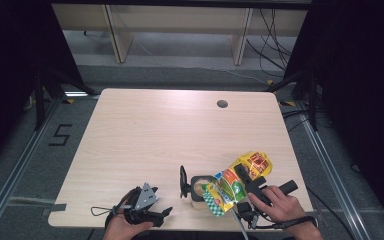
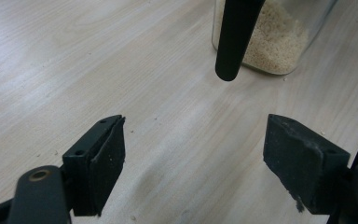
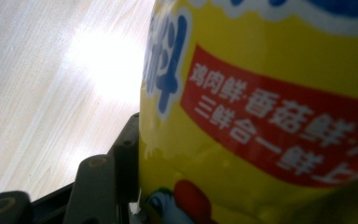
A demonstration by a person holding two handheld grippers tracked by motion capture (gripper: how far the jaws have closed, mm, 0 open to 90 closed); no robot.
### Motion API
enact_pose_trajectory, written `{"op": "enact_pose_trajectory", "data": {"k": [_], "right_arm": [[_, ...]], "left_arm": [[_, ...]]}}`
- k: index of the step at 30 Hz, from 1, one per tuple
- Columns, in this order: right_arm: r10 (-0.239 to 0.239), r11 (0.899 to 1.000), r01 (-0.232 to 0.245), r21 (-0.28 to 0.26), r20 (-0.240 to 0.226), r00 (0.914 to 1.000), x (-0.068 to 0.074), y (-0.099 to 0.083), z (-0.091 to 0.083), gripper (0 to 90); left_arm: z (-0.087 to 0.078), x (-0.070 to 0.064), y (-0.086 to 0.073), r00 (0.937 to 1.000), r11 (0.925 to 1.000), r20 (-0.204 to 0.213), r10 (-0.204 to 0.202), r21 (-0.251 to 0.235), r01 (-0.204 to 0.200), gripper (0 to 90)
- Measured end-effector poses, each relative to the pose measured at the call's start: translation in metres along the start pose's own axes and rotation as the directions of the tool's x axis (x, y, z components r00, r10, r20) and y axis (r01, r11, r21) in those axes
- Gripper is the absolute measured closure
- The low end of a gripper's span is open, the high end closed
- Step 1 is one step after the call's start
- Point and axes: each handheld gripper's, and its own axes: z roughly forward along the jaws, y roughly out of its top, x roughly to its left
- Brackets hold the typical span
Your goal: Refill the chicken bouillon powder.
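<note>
High view: my right gripper [image 1: 245, 181] is clamped on the yellow seasoning bag [image 1: 235, 184], tilted with its mouth over the glass jar [image 1: 200, 190], which stands just left of that gripper. My left gripper [image 1: 152, 212] rests farther left, jaws apart.

Left gripper view: the jar [image 2: 275, 44], holding pale granules, stands ahead of my parted jaws.

Right gripper view: the bag [image 3: 270, 116] presses against my jaw.
</note>
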Motion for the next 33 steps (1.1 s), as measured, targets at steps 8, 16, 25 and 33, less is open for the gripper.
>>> {"op": "enact_pose_trajectory", "data": {"k": [8,16,25,33], "right_arm": [[0.002,1.000,-0.002,0.000,0.001,1.0000,0.0001,-0.0001,0.0001,45.2],[-0.006,1.000,0.006,-0.004,-0.013,0.9999,-0.0005,-0.0004,0.0005,45.2],[-0.018,1.000,0.018,-0.009,-0.025,0.9995,-0.0012,-0.0004,0.0012,45.2],[0.009,1.000,-0.009,-0.005,-0.001,1.0000,0.0002,-0.0003,-0.0002,45.2]], "left_arm": [[0.0011,-0.0026,-0.0009,0.9994,0.9993,0.006,-0.035,-0.011,0.035,20.5],[0.0004,-0.0016,-0.0003,0.9998,0.9997,0.001,-0.020,-0.010,0.020,20.5],[0.0002,-0.0006,-0.0004,1.0000,1.0000,0.001,-0.007,0.001,0.007,20.5],[0.0006,-0.0013,-0.0004,0.9998,0.9998,0.002,-0.018,-0.003,0.018,20.5]]}}
